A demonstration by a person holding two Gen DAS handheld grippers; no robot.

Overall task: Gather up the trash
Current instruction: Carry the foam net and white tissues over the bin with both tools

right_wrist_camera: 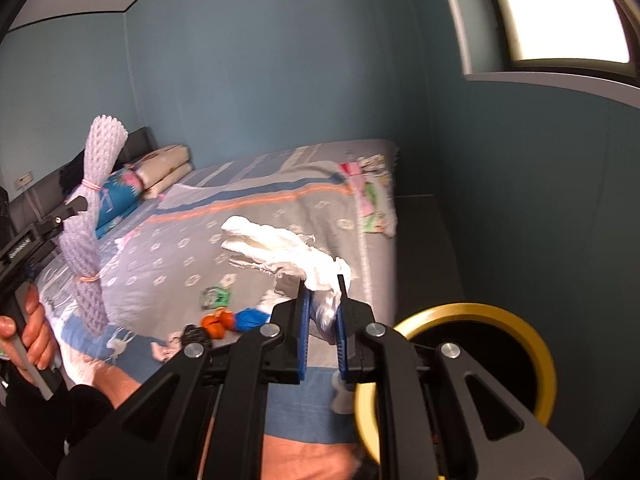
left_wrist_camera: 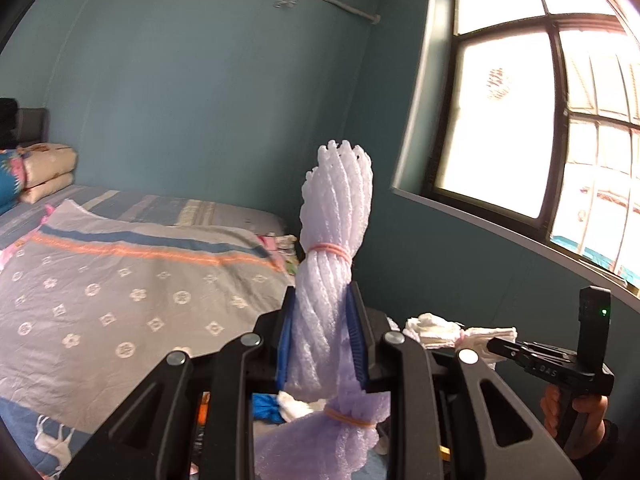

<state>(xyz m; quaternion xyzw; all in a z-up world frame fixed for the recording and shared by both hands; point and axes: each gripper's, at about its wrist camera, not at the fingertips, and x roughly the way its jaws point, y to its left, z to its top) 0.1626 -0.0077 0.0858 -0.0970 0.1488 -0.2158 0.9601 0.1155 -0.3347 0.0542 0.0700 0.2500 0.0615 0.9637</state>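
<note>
Teal walls back a bed (right_wrist_camera: 280, 216) at frame centre. Left tongs (left_wrist_camera: 322, 312) clench a foam net roll (left_wrist_camera: 336, 216), pale lilac, ribbed, banded in pink; right tongs (right_wrist_camera: 320, 300) clench crumpled white tissue (right_wrist_camera: 280, 248) rising up-left.

Black claws (left_wrist_camera: 322, 344) with blue pads (right_wrist_camera: 305, 312), silver rivets, dark sleeve.

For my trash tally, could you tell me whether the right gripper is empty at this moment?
No, the right gripper is shut on a crumpled white tissue, held up above the bed.
</note>
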